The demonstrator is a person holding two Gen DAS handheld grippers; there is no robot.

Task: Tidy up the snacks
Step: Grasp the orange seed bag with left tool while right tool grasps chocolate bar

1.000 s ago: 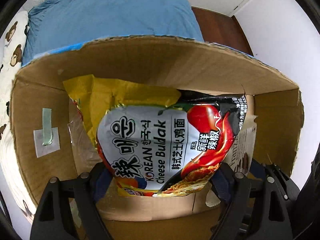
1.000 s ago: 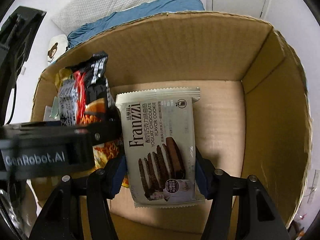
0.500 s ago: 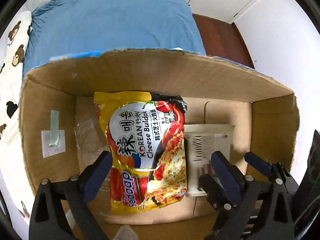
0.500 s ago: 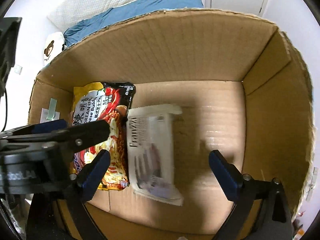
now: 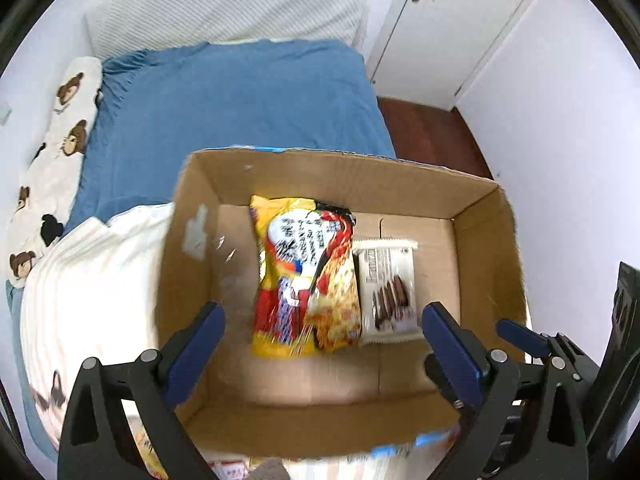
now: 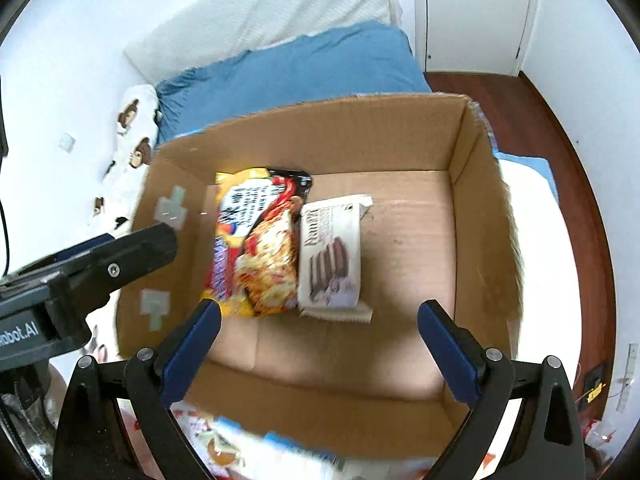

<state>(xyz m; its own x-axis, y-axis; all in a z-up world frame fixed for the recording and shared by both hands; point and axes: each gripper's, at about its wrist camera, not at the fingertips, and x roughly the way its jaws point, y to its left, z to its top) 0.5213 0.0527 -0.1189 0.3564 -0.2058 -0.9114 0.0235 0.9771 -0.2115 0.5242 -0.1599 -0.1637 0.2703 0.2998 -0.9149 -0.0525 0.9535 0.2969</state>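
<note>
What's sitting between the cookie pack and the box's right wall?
Nothing: the right wrist view shows only bare cardboard floor between the white chocolate-cookie packet and the right wall of the brown cardboard box.

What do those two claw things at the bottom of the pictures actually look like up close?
Each is a black plastic frame with two angled fingers, tipped with dark blue pads and fastened by small silver screws. That goes for the left gripper and the right gripper alike. In the right wrist view the left gripper's black body carries white lettering ending "nbot.AI", and a thin black cable runs along the picture's left edge.
</note>
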